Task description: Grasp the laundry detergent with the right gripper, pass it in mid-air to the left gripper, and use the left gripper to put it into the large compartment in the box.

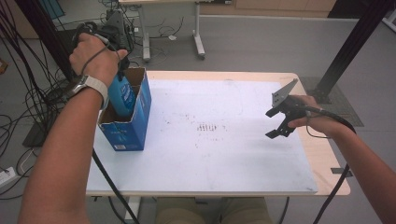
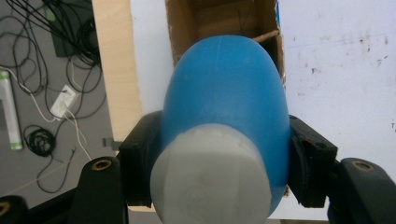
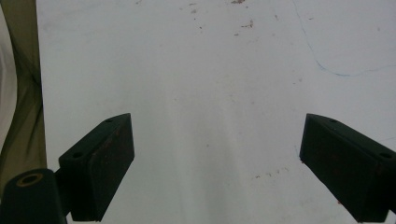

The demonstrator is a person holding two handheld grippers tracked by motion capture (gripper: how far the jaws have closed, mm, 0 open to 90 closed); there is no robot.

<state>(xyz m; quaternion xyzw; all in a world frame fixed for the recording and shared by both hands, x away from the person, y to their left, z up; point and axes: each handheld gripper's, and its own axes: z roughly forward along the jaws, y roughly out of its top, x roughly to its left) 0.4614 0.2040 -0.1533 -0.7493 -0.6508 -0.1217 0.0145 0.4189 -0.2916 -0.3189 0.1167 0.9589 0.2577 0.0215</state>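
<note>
Between left fingers (image 2: 140, 168): blue bottle (image 2: 224, 102)

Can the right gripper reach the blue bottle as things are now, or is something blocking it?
Probably not easily. The blue bottle sits partly inside the open cardboard box, clamped by the left gripper. The right gripper hovers open far across the white table; the box walls and left hand crowd it.

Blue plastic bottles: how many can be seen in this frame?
1. The blue plastic bottle with a grey cap is clamped in the left gripper and sits partly inside the open blue cardboard box at the table's left; the box walls could hide others.
</note>
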